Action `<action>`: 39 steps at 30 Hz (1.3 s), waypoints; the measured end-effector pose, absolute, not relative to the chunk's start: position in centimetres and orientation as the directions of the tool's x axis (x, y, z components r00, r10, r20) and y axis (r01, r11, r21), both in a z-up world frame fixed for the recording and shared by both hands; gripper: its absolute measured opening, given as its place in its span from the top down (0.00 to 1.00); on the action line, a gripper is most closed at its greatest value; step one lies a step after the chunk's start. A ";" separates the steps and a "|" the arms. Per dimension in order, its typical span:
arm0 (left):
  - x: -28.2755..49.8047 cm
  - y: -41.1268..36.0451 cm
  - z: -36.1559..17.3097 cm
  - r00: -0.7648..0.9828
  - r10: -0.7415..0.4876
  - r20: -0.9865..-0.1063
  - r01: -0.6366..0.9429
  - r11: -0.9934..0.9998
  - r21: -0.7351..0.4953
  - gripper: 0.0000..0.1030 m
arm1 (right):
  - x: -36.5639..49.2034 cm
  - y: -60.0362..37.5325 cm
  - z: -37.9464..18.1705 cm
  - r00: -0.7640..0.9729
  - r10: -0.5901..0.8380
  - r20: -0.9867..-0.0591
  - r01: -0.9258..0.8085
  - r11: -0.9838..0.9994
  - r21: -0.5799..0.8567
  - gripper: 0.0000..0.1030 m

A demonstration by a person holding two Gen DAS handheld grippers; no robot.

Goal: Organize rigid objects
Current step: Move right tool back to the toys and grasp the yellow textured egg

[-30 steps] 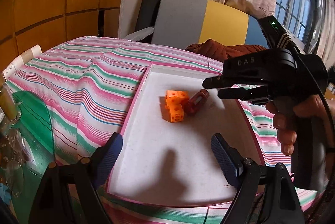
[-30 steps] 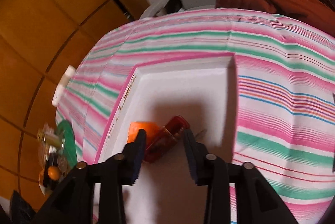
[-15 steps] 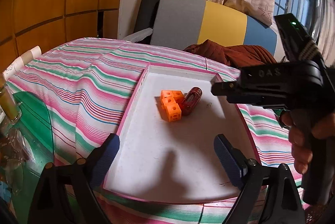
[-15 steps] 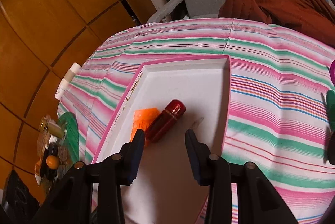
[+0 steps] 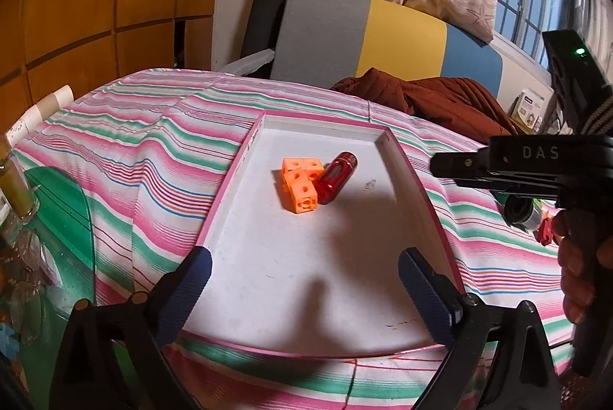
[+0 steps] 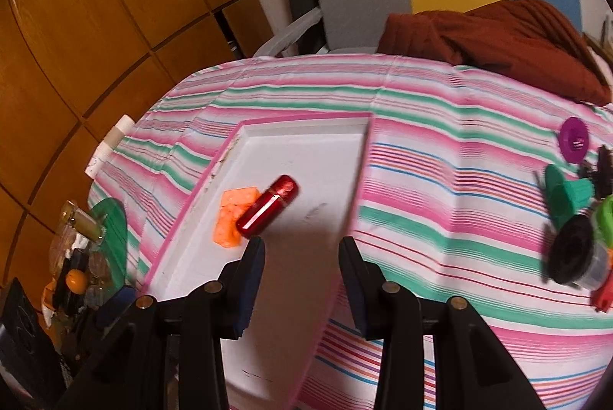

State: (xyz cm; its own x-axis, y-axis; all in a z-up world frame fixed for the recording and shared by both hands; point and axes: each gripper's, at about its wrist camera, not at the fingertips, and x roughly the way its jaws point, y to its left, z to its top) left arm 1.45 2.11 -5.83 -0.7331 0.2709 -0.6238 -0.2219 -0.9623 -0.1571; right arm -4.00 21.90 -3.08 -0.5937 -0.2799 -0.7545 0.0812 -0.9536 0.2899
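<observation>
Red capsule (image 5: 336, 177) lies diagonal beside orange blocks (image 5: 300, 183); both hand-held grippers empty, apart.

Blurred clutter of small objects (image 6: 578, 237) at right edge, partly cut off.

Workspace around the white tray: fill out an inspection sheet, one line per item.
Surface: striped tablecloth over a table, with a white tray edged in pink lying on it.
Job's things: orange linked cubes and a red capsule-shaped cylinder lie side by side in the tray.
Clutter: purple lid, green, black and red pieces on the cloth beside the tray; glass items on a green mat.
Grippers: left gripper wide open, having just been opening, nothing between its jaws; right gripper empty, jaws partly apart.
Cables: nothing seen.
Surroundings: wooden panelling, curtained window, brown cloth past the table.
</observation>
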 end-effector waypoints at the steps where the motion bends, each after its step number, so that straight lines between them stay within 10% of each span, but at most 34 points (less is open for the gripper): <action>1: 1.6 2.2 -5.8 -0.733 0.273 -0.622 -0.227 -0.962 -0.155 0.04 | -3.7 22.2 -3.0 -0.598 -0.267 -0.755 0.076 -0.957 0.279 0.61; 26: 5.7 10.7 -4.2 -0.691 0.391 -0.608 -0.477 -0.879 -0.024 0.02 | 3.5 51.4 -3.4 -0.518 0.300 -0.801 -0.602 -0.793 0.093 0.54; 39: 7.1 14.5 -4.3 -0.637 0.440 -0.633 -0.573 -0.819 0.007 0.01 | 2.3 57.3 -8.8 -0.434 0.182 -0.882 -0.655 -0.736 0.171 0.53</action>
State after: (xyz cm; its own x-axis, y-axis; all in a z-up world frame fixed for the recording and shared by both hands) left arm 7.12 14.46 -4.30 -0.6369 0.4403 -0.6329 -0.5733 -0.8193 0.0069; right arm 2.29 57.32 -8.81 -0.4339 0.1816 -0.8825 -0.6552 -0.7360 0.1707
